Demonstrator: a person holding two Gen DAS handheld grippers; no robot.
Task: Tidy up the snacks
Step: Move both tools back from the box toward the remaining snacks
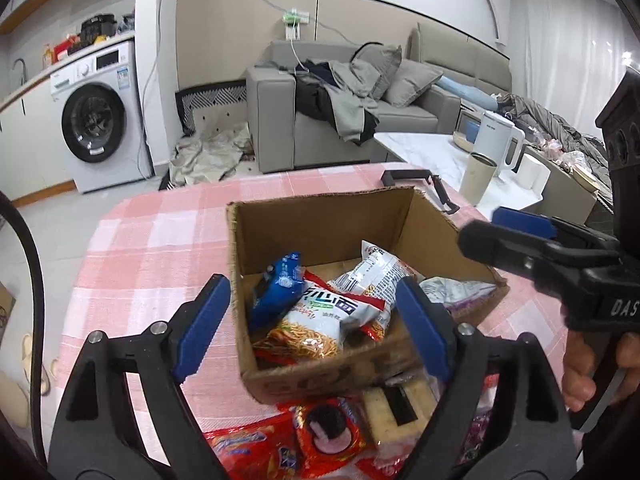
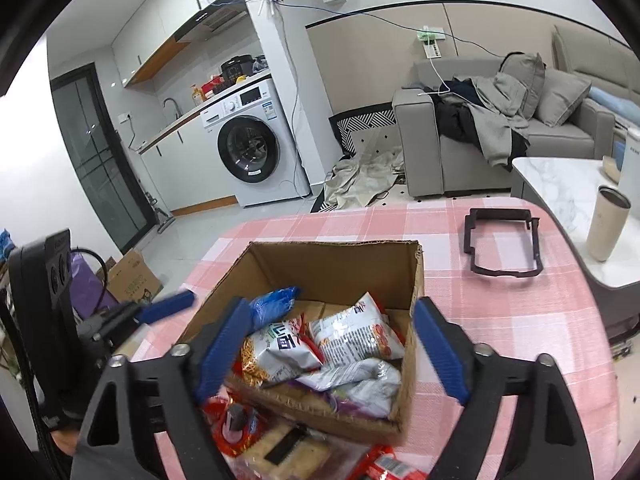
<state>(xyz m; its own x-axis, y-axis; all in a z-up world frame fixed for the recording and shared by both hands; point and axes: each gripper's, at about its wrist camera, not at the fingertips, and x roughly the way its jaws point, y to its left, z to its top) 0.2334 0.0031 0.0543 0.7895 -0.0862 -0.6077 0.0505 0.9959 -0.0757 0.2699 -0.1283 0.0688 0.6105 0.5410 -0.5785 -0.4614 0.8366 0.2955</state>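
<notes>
Hovering wide open and holding nothing, the left gripper is hanging over the near edge of the cardboard box, its blue pads straddling the box's near-left corner. Going left to right inside the box, a blue packet is leaning against the left wall, a noodle bag is lying across the middle, and a white bag is resting to its right. More snacks are waiting outside on the near side: a red packet and a pale wrapped bar, both just beside the box wall.

The right gripper is likewise standing wide and empty, looking down over the same box from its near side.

The main risk, as I judge it, is crowding: both tools are working the same near edge, so one could be knocking the other, or a pad could be catching the light box wall and dragging or tipping it. The loose foil bags look slippery and may be sliding out of a shallow pinch.

The box is sitting on a pink checked tablecloth, with a black frame lying at far right. Beyond, a washing machine is standing far left, a grey sofa piled with clothes is filling the far right, and a tumbler is standing on a white side table.
</notes>
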